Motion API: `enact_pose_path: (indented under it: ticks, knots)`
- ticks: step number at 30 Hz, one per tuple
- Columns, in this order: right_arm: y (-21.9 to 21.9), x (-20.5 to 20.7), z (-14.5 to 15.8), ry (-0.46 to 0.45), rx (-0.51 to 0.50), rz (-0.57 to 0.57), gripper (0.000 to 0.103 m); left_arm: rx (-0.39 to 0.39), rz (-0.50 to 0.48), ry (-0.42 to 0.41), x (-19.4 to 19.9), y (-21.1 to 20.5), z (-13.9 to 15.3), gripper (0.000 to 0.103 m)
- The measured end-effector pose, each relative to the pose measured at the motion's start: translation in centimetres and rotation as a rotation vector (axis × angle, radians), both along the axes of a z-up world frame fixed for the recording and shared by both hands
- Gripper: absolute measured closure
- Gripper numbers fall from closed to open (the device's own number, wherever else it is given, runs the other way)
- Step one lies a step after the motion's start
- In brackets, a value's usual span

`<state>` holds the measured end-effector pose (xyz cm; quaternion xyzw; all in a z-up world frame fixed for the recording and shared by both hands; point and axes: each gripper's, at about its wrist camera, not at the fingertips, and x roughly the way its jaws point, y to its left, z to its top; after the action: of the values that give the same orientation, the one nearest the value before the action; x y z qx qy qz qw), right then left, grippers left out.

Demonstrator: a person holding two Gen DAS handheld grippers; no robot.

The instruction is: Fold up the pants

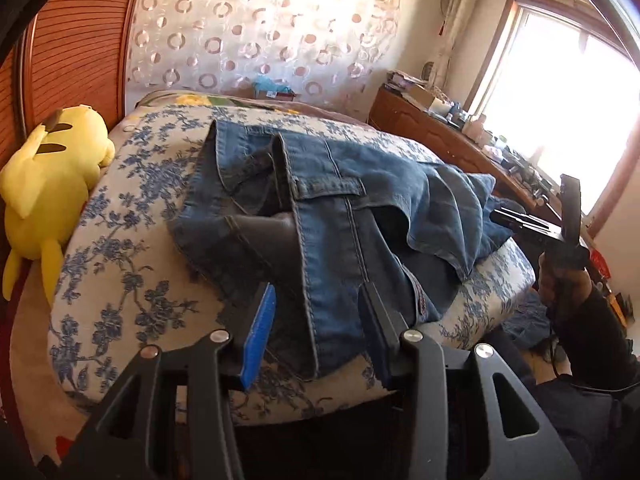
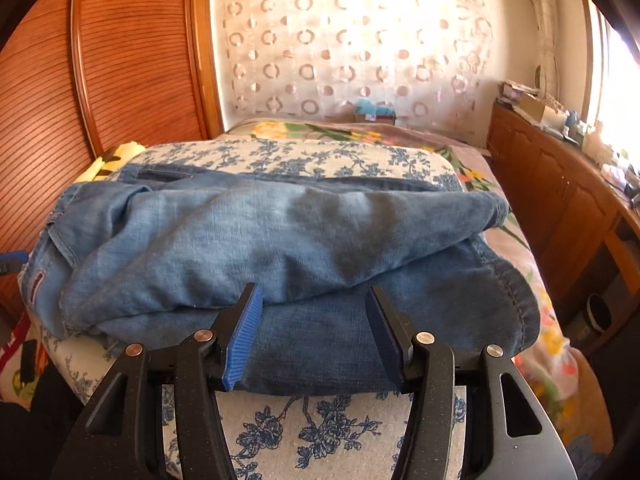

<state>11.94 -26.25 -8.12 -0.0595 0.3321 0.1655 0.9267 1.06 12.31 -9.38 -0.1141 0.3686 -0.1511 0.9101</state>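
Jeans lie half-folded on bed, at 12 o'clock of both grippers; jaws apart, empty, likely freed for regrasping.

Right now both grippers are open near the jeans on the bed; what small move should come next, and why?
Probably ease the right gripper forward and close it on the near folded edge of the jeans. Its jaws stand open, with that edge just ahead. The top layer lies bunched, so the fold looks unfinished. The left gripper is open at the waistband end.
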Motion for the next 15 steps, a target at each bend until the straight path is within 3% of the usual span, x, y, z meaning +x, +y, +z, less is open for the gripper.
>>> enact_pose_path:
  ticks: [5,6,7,8,10,15]
  knots:
    - [-0.2,0.0,-0.2,0.002,-0.002,0.001,0.048,-0.005,-0.013,0.053,0.5,-0.7,-1.9,0.062]
    - [-0.2,0.0,-0.2,0.002,0.000,0.000,0.048,-0.004,-0.022,0.059,0.4,-0.9,-2.1,0.070]
    - [-0.2,0.0,-0.2,0.002,0.000,-0.001,0.048,0.000,-0.031,0.061,0.2,-1.2,-2.1,0.098]
    - [-0.4,-0.1,0.0,-0.002,0.001,-0.005,0.048,0.005,-0.051,0.061,-0.1,-1.5,-1.8,0.103]
    - [-0.6,-0.2,0.2,-0.007,0.010,-0.010,0.048,0.014,-0.077,0.040,-1.0,-1.9,-0.8,0.103]
    - [-1.6,-0.1,0.9,-0.014,0.030,-0.027,0.048,0.027,-0.085,-0.072,-4.4,-1.5,5.1,0.103]
